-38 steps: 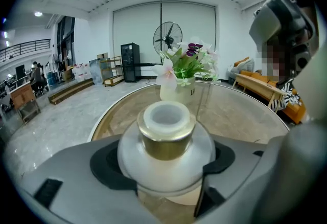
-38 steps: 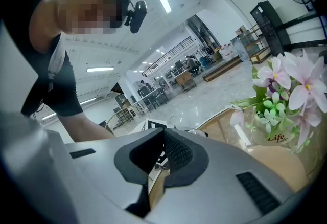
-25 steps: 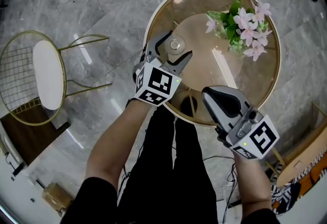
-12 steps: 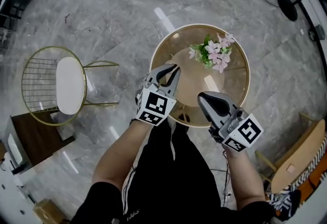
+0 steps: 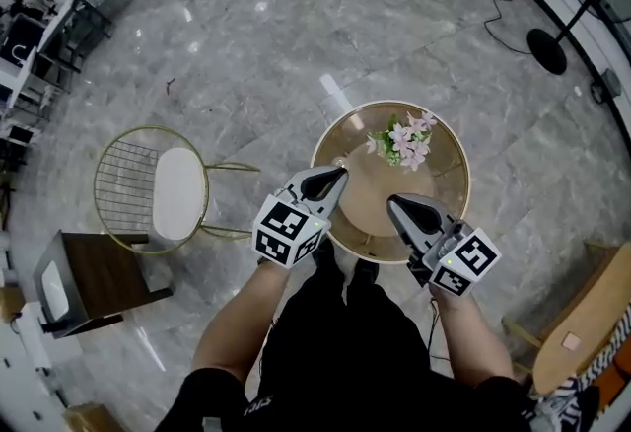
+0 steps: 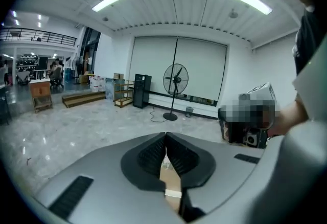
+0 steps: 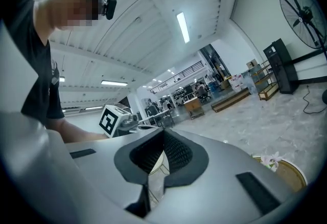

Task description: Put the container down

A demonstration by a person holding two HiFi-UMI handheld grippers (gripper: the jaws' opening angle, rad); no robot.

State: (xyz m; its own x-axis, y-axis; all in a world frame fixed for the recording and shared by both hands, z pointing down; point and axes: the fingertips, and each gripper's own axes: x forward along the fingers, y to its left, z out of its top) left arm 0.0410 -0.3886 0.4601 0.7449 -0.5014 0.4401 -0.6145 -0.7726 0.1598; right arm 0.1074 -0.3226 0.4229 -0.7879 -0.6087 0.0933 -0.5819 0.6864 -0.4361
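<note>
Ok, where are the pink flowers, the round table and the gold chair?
pink flowers [image 5: 401, 142], head view, on the blossoms.
round table [image 5: 439, 174], head view, on its bare top.
gold chair [image 5: 178, 193], head view, on the white seat.

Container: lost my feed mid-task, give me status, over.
Left gripper jaws just closed, empty. Right gripper jaws shut, empty. Container in neither, too small to make out on round table. Flowers on table's far side.
</note>
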